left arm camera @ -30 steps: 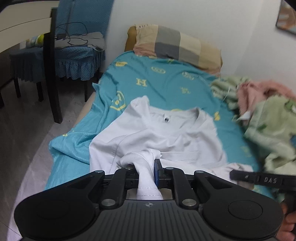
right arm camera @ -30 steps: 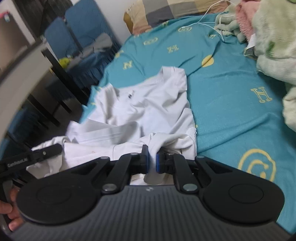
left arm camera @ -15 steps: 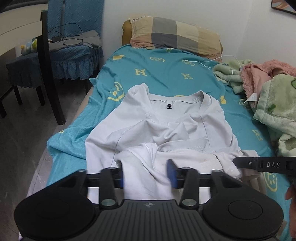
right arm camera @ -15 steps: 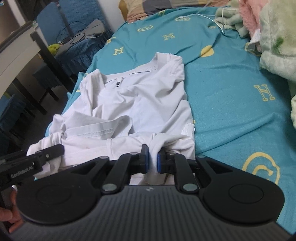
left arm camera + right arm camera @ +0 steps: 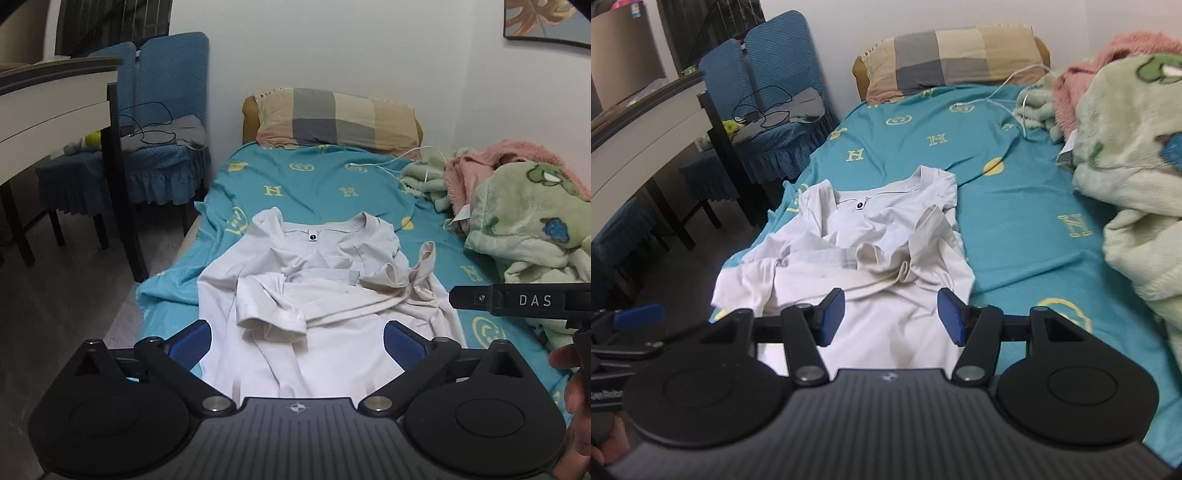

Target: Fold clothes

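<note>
**White T-shirt loose on the bed, both grippers empty**

We list one white T-shirt (image 5: 317, 291), lying rumpled on the teal bedsheet (image 5: 325, 184), collar toward twelve o'clock, both sleeves thrown inward across the chest, hem toward six o'clock; our left gripper (image 5: 297, 341) hangs over the hem, jaws spread wide, having just been opening, with nothing pinched between its blue pads (image 5: 192, 341); our right gripper (image 5: 891, 317) hangs likewise over the lower shirt, jaws partly apart and just opened, clear of the cloth; at twelve o'clock we note a checked pillow (image 5: 338, 118); at two to three o'clock a green blanket (image 5: 532, 225) and a pink blanket (image 5: 498, 158) in a heap; at ten o'clock, off the bed, blue chairs (image 5: 162, 122) carrying a black cable.
</note>
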A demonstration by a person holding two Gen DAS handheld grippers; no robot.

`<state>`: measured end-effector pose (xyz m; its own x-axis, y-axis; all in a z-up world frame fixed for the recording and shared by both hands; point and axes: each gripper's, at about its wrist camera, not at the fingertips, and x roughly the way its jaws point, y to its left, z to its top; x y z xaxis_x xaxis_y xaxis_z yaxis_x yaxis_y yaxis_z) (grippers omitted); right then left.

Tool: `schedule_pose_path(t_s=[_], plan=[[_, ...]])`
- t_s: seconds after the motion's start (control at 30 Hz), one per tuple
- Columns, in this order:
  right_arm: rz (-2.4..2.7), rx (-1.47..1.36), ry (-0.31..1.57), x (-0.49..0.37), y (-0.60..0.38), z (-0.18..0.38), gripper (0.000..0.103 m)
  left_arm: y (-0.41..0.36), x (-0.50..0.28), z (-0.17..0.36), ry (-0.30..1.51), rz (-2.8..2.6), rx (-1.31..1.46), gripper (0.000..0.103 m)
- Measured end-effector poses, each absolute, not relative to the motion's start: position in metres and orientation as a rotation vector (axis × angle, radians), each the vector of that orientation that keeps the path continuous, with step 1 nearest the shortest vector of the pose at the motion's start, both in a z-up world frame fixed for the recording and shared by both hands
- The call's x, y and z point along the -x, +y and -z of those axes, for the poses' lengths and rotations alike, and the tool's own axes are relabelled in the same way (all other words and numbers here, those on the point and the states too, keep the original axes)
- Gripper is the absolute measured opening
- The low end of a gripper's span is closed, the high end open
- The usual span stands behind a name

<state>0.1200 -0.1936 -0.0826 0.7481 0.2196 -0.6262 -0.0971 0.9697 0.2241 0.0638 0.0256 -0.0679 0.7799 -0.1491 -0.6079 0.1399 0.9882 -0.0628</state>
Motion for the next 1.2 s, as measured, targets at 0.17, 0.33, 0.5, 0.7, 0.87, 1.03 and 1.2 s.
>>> schedule_pose_path(t_s=[0.17,0.33,0.5,0.7,0.87,1.03,1.2], plan=[[-0.175,-0.187,0.648,-0.095,-0.196,0.072,0.083,0.022,-0.039,0.069,0.677,0.172,0.009,0.103],[-0.175,-0.203,0.649,-0.089,-0.198,0.072,0.083,0.040,-0.042,0.084,0.800,0.210,0.189,0.102],[-0.170,-0.207,0.655,-0.093,-0.197,0.075,0.083,0.066,-0.062,0.114,0.976,0.166,0.393,0.100],[-0.178,-0.223,0.677,-0.098,-0.194,0.081,0.083,0.098,-0.078,0.152,1.132,0.131,0.701,0.098],[-0.178,-0.198,0.695,-0.100,-0.187,0.085,0.083,0.107,-0.080,0.169,1.188,0.103,0.802,0.098],[-0.189,-0.274,0.717,-0.100,-0.193,0.087,0.083,0.118,-0.081,0.177,1.148,0.072,0.900,0.098],[-0.258,-0.668,0.868,-0.103,-0.217,0.111,0.083,0.131,-0.078,0.183,1.098,0.036,0.989,0.089]])
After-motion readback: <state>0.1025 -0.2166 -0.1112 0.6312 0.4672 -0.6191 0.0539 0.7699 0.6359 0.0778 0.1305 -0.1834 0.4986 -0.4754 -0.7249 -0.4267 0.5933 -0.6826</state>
